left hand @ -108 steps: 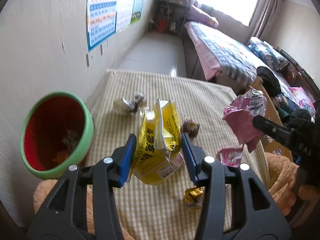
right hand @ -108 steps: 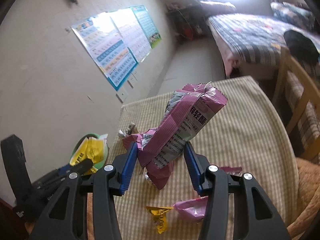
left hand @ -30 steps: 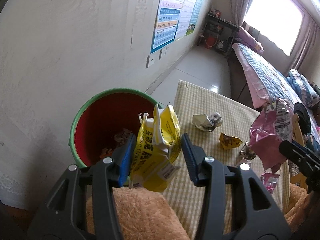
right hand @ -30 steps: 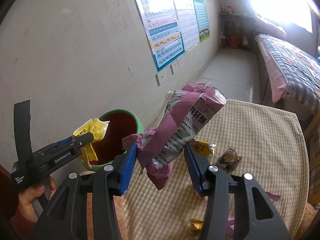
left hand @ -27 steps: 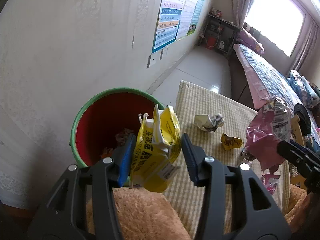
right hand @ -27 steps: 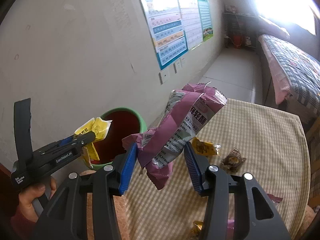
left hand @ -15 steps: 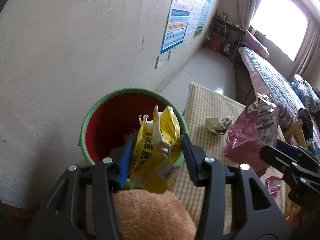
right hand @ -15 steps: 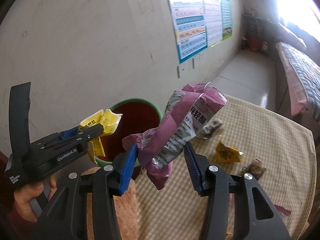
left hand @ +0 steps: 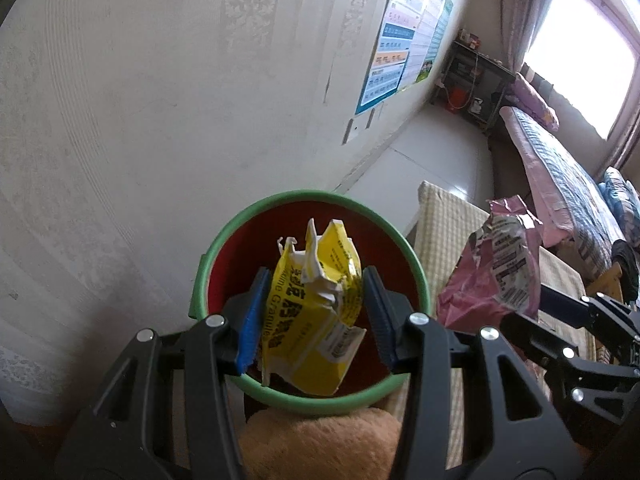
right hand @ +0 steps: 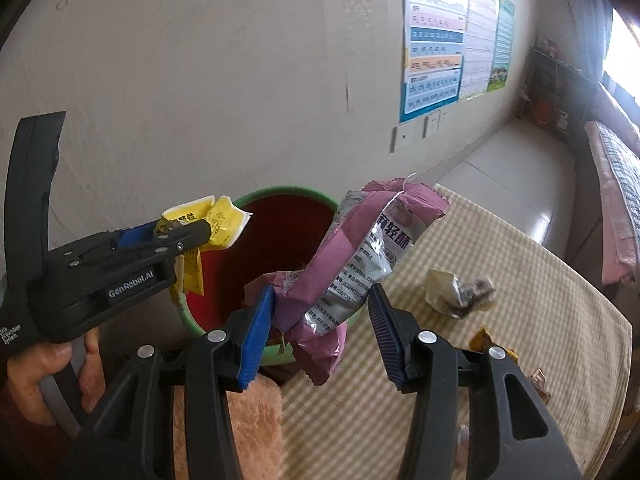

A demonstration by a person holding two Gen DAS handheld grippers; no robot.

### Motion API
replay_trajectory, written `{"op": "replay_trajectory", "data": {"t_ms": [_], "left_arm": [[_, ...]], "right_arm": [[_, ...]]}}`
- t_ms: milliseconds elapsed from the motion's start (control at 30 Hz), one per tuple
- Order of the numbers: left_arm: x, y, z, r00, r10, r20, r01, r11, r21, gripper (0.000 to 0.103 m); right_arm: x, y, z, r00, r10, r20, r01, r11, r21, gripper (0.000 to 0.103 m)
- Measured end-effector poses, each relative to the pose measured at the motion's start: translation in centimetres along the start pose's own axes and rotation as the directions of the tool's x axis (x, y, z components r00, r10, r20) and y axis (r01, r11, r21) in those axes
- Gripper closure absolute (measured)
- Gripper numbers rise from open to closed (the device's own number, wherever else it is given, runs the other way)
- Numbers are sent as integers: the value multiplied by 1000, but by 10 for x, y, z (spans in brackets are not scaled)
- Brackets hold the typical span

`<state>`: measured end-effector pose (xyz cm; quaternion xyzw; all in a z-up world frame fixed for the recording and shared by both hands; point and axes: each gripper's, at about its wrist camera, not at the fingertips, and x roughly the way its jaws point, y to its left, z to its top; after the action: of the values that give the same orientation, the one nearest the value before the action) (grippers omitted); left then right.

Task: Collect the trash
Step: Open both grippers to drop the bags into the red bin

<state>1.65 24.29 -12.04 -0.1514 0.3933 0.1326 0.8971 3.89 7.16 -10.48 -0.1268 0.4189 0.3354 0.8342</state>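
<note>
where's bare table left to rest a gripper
Bare cloth lies between the pink bag and the crumpled wrapper, and beyond that wrapper toward the far edge. Crowded: the near right corner, around the small yellow wrapper.

Glossy crinkled yellow packet (left hand: 312,312), shiny foil-lined pink wrapper (right hand: 360,264), smooth plastic bin (left hand: 312,196), matt black plastic grippers, woven checked tablecloth (right hand: 520,320), fuzzy orange cloth (left hand: 320,440).

It was a home bedroom: a quilted bed (left hand: 560,168) lay at two o'clock under a bright window (left hand: 576,68), learning posters (right hand: 436,40) papering the wall.
</note>
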Motion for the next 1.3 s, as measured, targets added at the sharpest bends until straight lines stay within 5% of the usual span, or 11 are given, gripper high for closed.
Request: {"op": "replay_trajectory", "data": {"t_ms": [1000, 1067, 1133, 1300], "left_arm": [[23, 12, 0, 999, 24, -45, -25, 999, -29, 58], [25, 12, 0, 998, 38, -51, -40, 999, -31, 52], [24, 15, -1, 998, 52, -41, -53, 998, -43, 32], [17, 16, -3, 998, 48, -34, -50, 997, -56, 32]], "right_arm": [[23, 25, 9, 1000, -5, -28, 1, 992, -123, 54], [23, 28, 9, 1000, 5, -19, -8, 991, -132, 50], [21, 31, 8, 1000, 3, -3, -4, 989, -146, 39], [5, 22, -2, 1000, 15, 23, -13, 994, -105, 38]]}}
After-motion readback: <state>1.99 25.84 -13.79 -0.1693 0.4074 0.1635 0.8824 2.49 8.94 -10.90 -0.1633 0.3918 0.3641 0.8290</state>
